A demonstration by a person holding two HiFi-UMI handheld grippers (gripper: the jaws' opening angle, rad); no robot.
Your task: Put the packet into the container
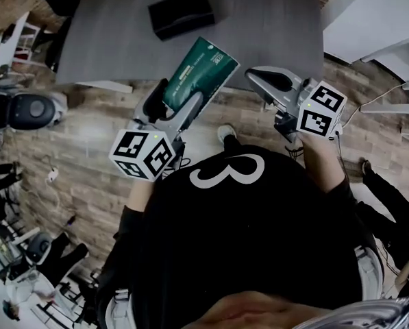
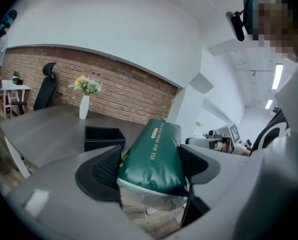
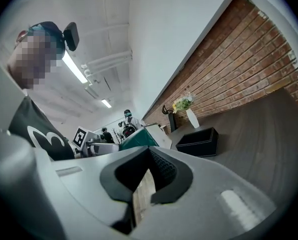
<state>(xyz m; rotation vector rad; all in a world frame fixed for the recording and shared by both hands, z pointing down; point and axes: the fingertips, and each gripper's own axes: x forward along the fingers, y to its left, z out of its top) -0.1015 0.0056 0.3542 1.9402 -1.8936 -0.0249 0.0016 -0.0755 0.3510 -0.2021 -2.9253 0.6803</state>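
A dark green packet [image 1: 203, 68] with gold lettering is held up in the air, short of the table's near edge. My left gripper [image 1: 181, 96] is shut on its lower part, with both pads pressing its sides [image 2: 151, 156]. The container, a black open box [image 1: 181, 12], sits on the grey table [image 1: 115, 40], farther away and ahead of the packet; in the left gripper view the black box [image 2: 104, 138] shows just left of the packet. My right gripper [image 1: 260, 78] hovers to the packet's right, its jaws shut [image 3: 149, 153] with nothing between them.
A white vase with flowers [image 2: 84, 104] stands on the table beyond the box, before a brick wall. A black office chair [image 2: 45, 91] is at the table's far left end. White furniture [image 1: 396, 53] stands to the right. The floor below is wood plank.
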